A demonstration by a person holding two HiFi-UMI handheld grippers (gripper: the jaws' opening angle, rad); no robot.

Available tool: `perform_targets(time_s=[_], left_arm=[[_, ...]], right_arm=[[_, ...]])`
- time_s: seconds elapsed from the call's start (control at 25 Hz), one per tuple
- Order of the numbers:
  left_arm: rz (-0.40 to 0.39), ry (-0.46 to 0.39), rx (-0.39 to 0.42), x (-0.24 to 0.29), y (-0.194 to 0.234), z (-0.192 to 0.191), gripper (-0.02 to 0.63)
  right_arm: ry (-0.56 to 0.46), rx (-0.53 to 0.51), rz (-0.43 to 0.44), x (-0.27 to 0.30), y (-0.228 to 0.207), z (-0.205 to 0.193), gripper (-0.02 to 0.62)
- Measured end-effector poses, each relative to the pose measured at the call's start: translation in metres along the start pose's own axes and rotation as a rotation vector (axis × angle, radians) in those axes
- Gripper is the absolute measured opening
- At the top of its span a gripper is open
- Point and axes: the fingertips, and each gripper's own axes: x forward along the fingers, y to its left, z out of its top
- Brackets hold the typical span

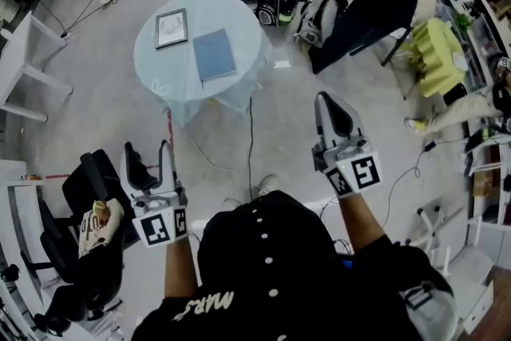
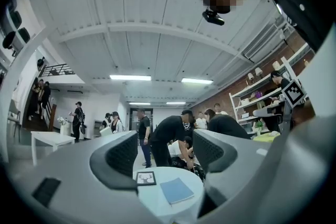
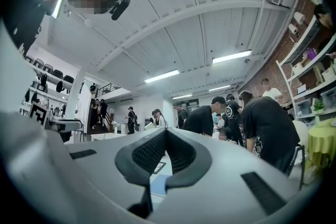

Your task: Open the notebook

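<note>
Distance is the first trouble in the head view. The notebook (image 1: 214, 54) lies shut and flat on the round worktop (image 1: 156, 64), well apart from both grippers. A dark cable (image 1: 250, 136) runs over the floor between us and it, so a foot may catch on the way. The left gripper (image 1: 148, 152) has its jaws released and empty; the right gripper (image 1: 331, 106) has its jaws clenched on nothing. The worktop wears a thin pale blue cloth (image 1: 231, 96) that hangs in soft folds. We judge it may slide or wrinkle if a jaw pushes the notebook sideways. A small picture frame (image 1: 171, 28) lies just beside the notebook and could be knocked.

In the left gripper view the jaws stand wide apart, with ribbed dark pads (image 2: 123, 155). Between them, far off, we see the notebook (image 2: 176, 191), a thin blue rectangle with a smooth matt cover. Such a low edge gives little to hook, so a jaw may slip over the cover or lift several pages.

In the right gripper view the ribbed pads meet with no gap, and only a blue corner of the notebook (image 3: 159, 184) shows below them. Clenched jaws cannot pinch the cover; we think they could only press the notebook down.
</note>
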Motion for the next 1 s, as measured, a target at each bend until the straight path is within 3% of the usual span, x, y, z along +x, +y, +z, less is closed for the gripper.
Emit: perform_targets(time_s=[0.44,0.76,1.0], left_arm=[[0.055,0.114,0.042,0.023,-0.02,-0.026,0.327],[0.026,0.123,0.049,0.058,-0.014,-0.044,0.327],[-0.041,0.108,0.077,0.108,0.002,-0.057,0.327]], right_arm=[[0.038,0.015,0.041,0.017,-0.034,-0.023,0.0],[0.042,-0.001,0.039,0.051,-0.042,-0.033,0.0],[0.034,-0.021,0.014,0.094,-0.047,-0.03,0.0]])
